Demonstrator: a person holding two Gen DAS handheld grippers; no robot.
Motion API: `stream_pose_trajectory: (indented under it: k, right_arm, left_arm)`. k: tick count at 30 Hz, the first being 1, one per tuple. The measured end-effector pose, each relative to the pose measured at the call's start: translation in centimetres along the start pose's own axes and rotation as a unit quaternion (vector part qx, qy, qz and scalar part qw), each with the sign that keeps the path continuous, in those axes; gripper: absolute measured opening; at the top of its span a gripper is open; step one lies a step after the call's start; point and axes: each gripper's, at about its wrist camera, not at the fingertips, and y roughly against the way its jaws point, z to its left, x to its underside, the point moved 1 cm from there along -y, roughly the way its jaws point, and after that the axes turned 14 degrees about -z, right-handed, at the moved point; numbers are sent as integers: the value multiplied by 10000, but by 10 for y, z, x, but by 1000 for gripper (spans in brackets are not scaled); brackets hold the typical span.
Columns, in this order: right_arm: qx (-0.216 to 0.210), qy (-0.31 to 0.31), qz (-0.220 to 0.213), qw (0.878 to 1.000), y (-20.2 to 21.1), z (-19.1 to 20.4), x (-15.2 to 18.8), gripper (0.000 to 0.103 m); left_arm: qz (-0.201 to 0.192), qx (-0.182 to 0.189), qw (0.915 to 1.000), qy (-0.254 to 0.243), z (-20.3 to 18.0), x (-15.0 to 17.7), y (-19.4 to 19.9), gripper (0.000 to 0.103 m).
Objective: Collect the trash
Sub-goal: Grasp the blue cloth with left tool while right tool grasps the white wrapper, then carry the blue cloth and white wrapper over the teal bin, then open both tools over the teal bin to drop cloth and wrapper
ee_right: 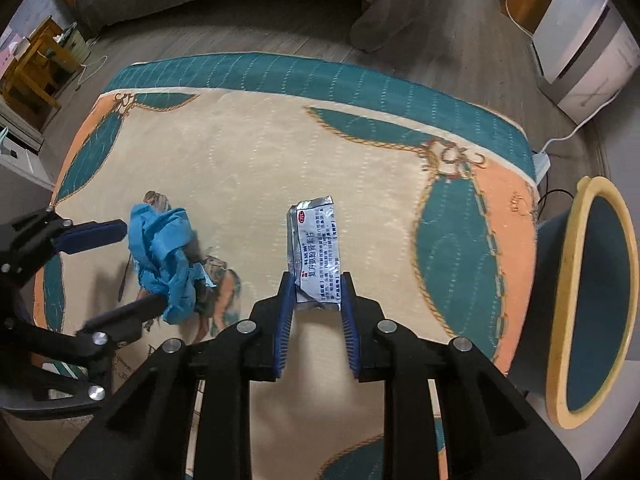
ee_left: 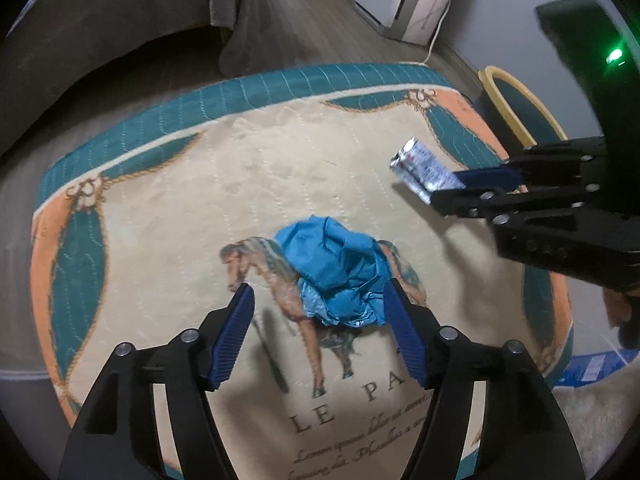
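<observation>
A crumpled blue wad [ee_left: 332, 264] lies on the horse picture of a cream and teal rug [ee_left: 160, 200]. My left gripper [ee_left: 317, 292] stands open around the wad, one pad on each side, the right pad close against it. In the right wrist view the same blue wad [ee_right: 164, 256] sits between the left gripper's [ee_right: 142, 264] two fingers. My right gripper [ee_right: 316, 280] is shut on the lower end of a silver printed sachet [ee_right: 314, 240], which sticks out forward above the rug [ee_right: 240, 152]. The left wrist view shows the right gripper [ee_left: 446, 190] holding the sachet [ee_left: 420, 164] at the right.
A round bin with a yellow rim [ee_right: 560, 280] stands just off the rug's right edge, its rim [ee_left: 516, 112] also seen from the left wrist. A white appliance [ee_right: 580, 52] with a cable, a grey draped sofa [ee_right: 384, 4] and wooden furniture [ee_right: 36, 64] border the rug.
</observation>
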Motion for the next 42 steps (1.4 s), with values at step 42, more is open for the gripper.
stream_pose_trajectory:
  k: [42]
  right_arm:
    - [1545, -3404, -1740, 9110, 164, -303, 74, 23]
  left_arm:
    - [-1073, 1118, 9634, -2189, -283, -146, -50, 47]
